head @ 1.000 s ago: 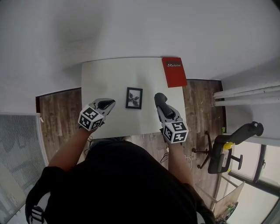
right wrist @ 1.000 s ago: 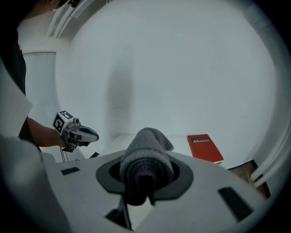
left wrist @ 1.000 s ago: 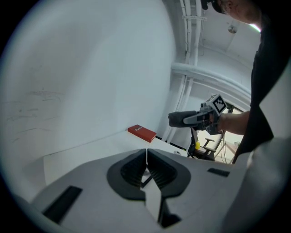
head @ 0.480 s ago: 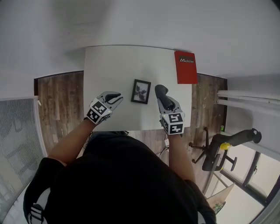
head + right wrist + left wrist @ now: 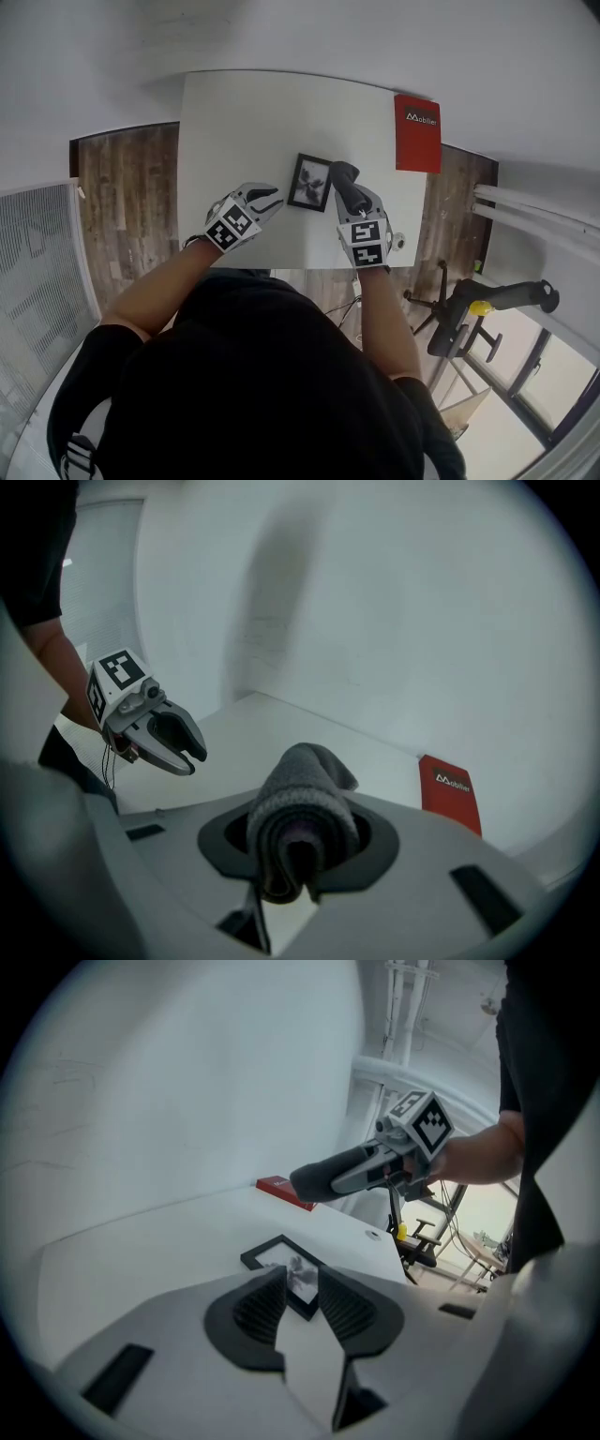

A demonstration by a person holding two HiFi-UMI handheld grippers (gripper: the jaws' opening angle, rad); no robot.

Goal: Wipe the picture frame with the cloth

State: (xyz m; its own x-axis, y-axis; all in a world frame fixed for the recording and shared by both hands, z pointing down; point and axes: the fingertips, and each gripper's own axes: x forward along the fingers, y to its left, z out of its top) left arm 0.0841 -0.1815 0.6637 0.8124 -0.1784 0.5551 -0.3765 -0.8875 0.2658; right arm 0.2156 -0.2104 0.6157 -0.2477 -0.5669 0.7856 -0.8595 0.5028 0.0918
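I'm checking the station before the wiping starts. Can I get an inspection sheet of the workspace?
Surface: white table, set against the wall.
Job's things: black picture frame lies flat mid-table; grey cloth is in the right gripper.
Clutter: red booklet at the table's far right corner.
Grippers: left gripper jaws have just been opening, nothing between them; right gripper shut on the cloth.
Cables: thin wires hang below the left gripper.
Surroundings: wood floor, office chair.

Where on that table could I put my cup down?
The far half of the table, behind the frame and left of the red pad, is bare; so is the left strip. Crowded near the front: the empty left claw, just opening, and the right claw with its cloth flank the frame.
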